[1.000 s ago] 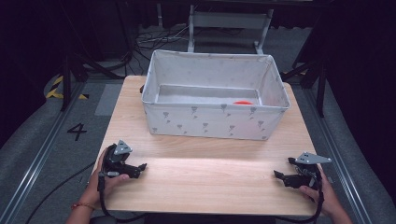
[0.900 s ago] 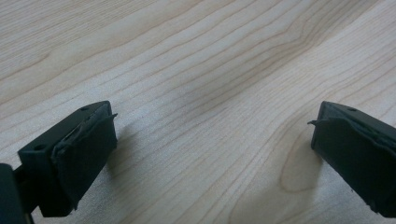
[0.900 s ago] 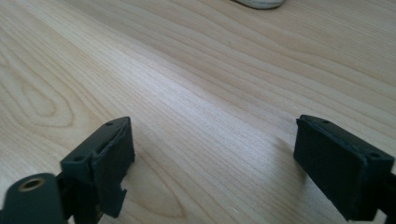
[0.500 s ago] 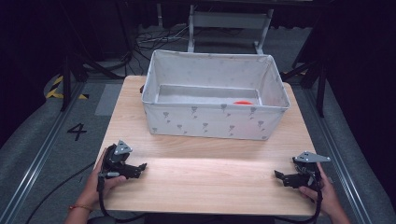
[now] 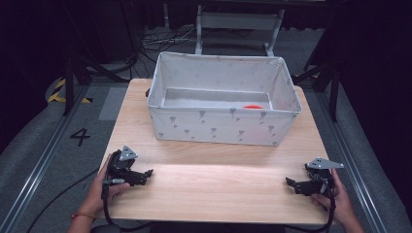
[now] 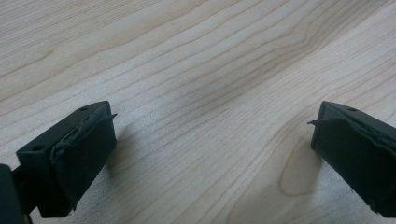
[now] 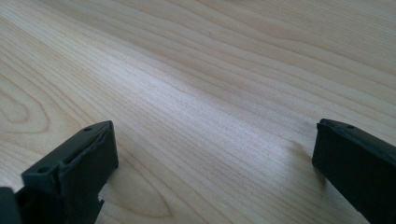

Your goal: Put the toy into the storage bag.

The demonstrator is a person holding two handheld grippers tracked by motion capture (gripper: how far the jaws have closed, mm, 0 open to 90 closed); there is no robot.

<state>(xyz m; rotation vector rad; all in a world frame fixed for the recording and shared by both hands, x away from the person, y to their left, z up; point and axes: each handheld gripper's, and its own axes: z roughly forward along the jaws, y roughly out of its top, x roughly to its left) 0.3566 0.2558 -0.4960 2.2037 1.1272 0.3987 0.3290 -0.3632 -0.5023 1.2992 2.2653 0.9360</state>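
You are holding the left gripper (image 5: 145, 175) over the near left part of the pale wooden tabletop (image 5: 218, 184); its jaws are pointing right, toward the middle of the board, and standing wide apart with nothing but wood grain between them, as the left gripper view (image 6: 212, 140) is showing; it is released and grasping nothing. You are holding the right gripper (image 5: 293, 185) at the near right edge of the same tabletop; its jaws are pointing left, toward the other gripper, so the two are facing each other along the board's long axis and sitting well apart. The right gripper's jaws have just been opening; in the right gripper view (image 7: 212, 149) they are gaping wide over bare wood, with no thing between them. Your left hand (image 5: 99, 187) and right hand (image 5: 340, 196) are coming in from the near edge, each wrapped round its gripper's body.

The white fabric bin with small grey motifs (image 5: 218, 127) is sitting on the far half of the tabletop, upright, its open top facing up and its long axis running left to right; it is lying well apart from both grippers. Inside it, near the right end of the floor, a small red-orange object (image 5: 252, 106) is lying half hidden behind the front wall; you cannot tell its shape or which way it is pointing.
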